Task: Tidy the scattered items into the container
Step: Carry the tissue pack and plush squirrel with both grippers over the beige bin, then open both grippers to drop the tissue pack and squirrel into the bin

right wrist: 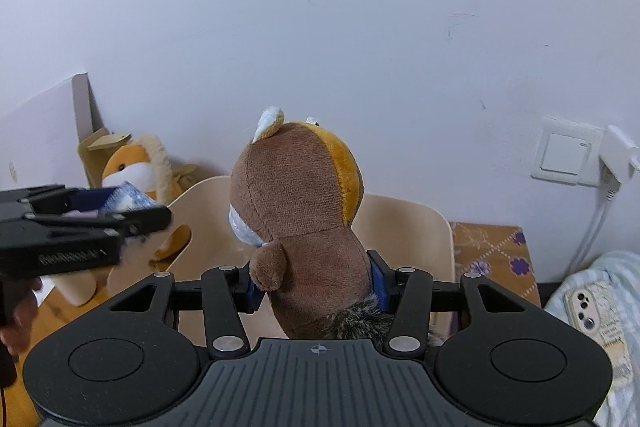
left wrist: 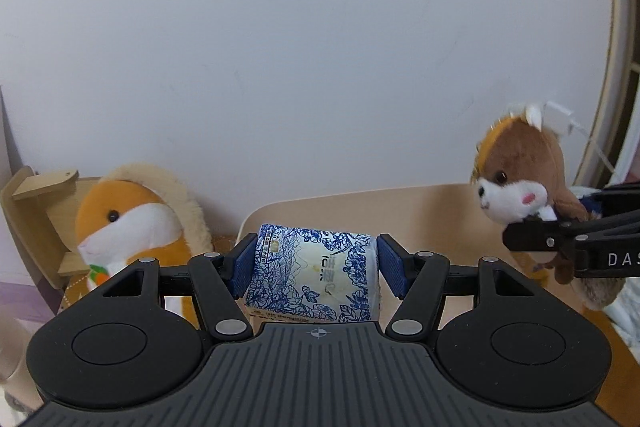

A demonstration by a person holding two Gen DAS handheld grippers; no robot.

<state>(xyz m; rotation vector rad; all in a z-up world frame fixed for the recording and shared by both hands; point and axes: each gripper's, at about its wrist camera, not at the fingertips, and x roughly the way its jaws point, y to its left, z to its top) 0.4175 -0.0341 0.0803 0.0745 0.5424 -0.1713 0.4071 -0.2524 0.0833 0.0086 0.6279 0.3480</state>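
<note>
Left gripper (left wrist: pixel 316 263) jaws clamped on tissue pack (left wrist: pixel 314 273) | right gripper (right wrist: pixel 316 287) jaws clamped on brown plush (right wrist: pixel 298 211) | both above beige container (right wrist: pixel 408 227)

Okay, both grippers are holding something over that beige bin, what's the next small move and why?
Probably lower the left gripper and open it. It is shut on the blue-patterned tissue pack, which hangs just in front of the beige container. The right gripper holds the brown plush close alongside, so releasing one at a time seems safer than dropping both together.
</note>
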